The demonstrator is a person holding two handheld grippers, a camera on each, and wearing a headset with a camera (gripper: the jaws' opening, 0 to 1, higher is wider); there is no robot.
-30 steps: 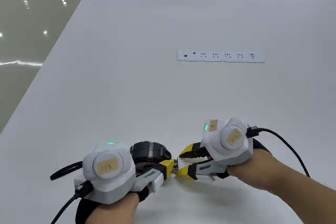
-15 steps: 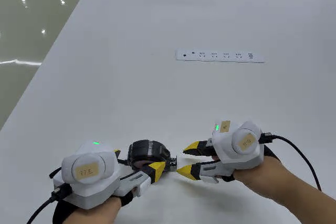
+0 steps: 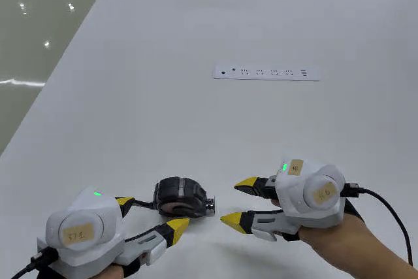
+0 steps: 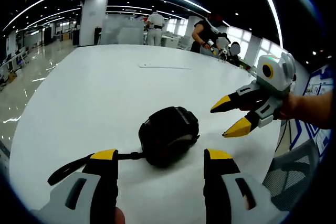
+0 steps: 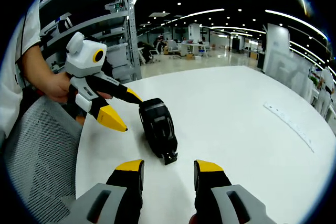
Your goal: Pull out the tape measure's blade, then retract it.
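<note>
A black tape measure (image 3: pixel 181 196) lies on the white table (image 3: pixel 196 115) with its blade wound in and the hook tab at its right end. My left gripper (image 3: pixel 151 213) sits just left of and behind it, open, with its fingers either side but apart from the case. My right gripper (image 3: pixel 236 200) is open a short way to the right, pointing at the hook tab. In the left gripper view the tape measure (image 4: pixel 168 135) lies just beyond my left gripper (image 4: pixel 161 155), and the right gripper (image 4: pixel 220 121) comes in from the right. In the right gripper view the tape measure (image 5: pixel 158 127) lies ahead of my right gripper (image 5: pixel 168 166), with the left gripper (image 5: pixel 128 114) beyond it.
A white power strip (image 3: pixel 266 72) lies flat further back on the table. The table's left edge (image 3: pixel 59 76) drops to a glossy floor. A black strap (image 4: pixel 68 163) trails from the tape measure. A mesh chair (image 5: pixel 42 145) stands at the near side, and people stand in the background.
Both grippers have drawn back from the tape measure, the left toward the lower left and the right toward the right. The tape measure now lies free between them.
</note>
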